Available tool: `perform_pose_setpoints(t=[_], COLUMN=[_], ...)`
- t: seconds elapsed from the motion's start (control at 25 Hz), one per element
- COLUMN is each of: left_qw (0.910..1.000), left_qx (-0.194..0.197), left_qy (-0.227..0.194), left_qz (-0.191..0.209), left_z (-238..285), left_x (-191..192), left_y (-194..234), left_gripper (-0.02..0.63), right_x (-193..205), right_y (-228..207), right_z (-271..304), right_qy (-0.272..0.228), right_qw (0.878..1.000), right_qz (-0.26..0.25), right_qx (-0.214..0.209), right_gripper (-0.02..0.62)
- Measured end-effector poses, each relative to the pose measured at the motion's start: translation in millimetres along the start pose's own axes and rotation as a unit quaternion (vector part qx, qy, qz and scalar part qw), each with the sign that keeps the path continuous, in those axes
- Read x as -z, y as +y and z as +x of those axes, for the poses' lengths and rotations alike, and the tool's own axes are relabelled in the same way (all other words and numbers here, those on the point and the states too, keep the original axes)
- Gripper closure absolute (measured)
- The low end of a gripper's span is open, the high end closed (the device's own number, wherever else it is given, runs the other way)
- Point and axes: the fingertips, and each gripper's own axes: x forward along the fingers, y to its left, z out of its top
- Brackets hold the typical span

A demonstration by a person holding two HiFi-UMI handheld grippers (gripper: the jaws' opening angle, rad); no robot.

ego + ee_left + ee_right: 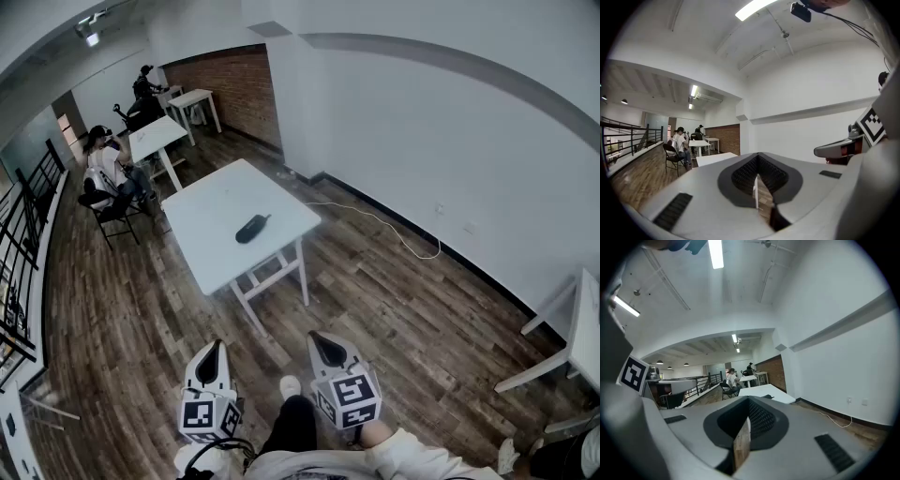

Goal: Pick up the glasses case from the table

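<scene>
The dark glasses case (251, 228) lies near the middle of a white table (211, 248), well ahead of me across the wooden floor. Both grippers are held low and close to my body, far short of the table. My left gripper (210, 361) has its jaws together with nothing between them, as the left gripper view (757, 177) also shows. My right gripper (328, 349) likewise looks shut and empty (748, 417). In the right gripper view the table (780, 397) shows beyond the jaws, with the case (767, 396) a small dark shape on it.
A person (105, 164) sits on a dark chair (111, 214) at a second white table (155, 139) at the far left, with another person farther back. A white cable (394, 230) runs along the floor by the wall. Another table (586, 328) stands at the right. A railing (23, 234) lines the left.
</scene>
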Motion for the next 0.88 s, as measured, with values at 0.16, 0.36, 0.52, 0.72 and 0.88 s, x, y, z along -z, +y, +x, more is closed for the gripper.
perform_pose_setpoints(t=[0.16,0.36,0.52,0.72,0.88], left_qw=[0.9999,0.9998,0.9998,0.9999,0.9994], left_qx=[0.000,0.020,0.013,0.013,0.028], left_qy=[-0.009,0.006,0.013,-0.001,0.015], left_qz=[-0.006,-0.002,-0.008,-0.003,-0.016], left_z=[49.9,144.3,231.1,322.8,358.4], left_x=[13.0,15.0,3.1,-6.0,3.5], left_y=[32.1,73.2,132.2,192.1,200.1], left_gripper=[0.580,0.580,0.580,0.580,0.580], right_x=[4.3,3.3,-17.6,-54.8,-59.7], right_y=[-15.1,-43.1,-54.4,-61.4,-76.1], right_z=[46.9,149.9,260.1,356.0,394.0], right_qy=[0.005,0.019,0.028,0.029,0.044], right_qw=[1.000,1.000,1.000,0.999,0.999], right_qz=[0.001,0.009,-0.005,-0.021,-0.019], right_qx=[0.007,0.021,0.006,0.000,0.010], right_gripper=[0.591,0.591,0.591,0.591,0.591])
